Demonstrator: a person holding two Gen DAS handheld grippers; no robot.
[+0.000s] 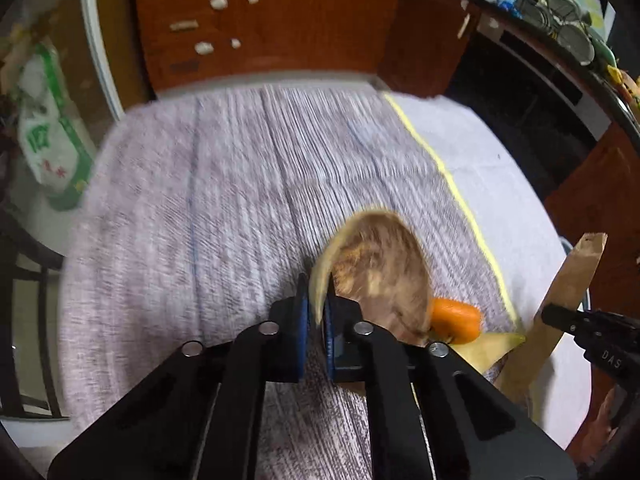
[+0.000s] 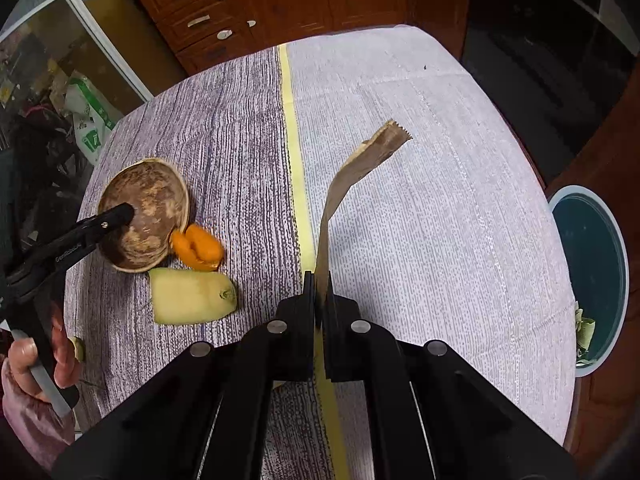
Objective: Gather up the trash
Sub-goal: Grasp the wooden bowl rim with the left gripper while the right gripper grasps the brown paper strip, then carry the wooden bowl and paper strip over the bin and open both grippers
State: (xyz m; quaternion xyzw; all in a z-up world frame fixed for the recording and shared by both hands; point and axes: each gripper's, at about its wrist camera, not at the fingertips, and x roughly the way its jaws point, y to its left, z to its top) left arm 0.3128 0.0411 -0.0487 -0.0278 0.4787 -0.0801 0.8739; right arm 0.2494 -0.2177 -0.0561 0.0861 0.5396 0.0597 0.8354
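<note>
My left gripper is shut on the rim of a brown fruit shell, also seen in the right wrist view on the striped cloth. An orange peel and a pale yellow-green peel lie beside the shell. My right gripper is shut on a long brown paper strip that rises above the table; the strip shows at the right in the left wrist view, held by the right gripper.
A round bin with a dark liner stands beside the table's right edge. A yellow stripe divides the tablecloth. A wooden drawer cabinet stands behind the table, and a green-and-white bag is at the left.
</note>
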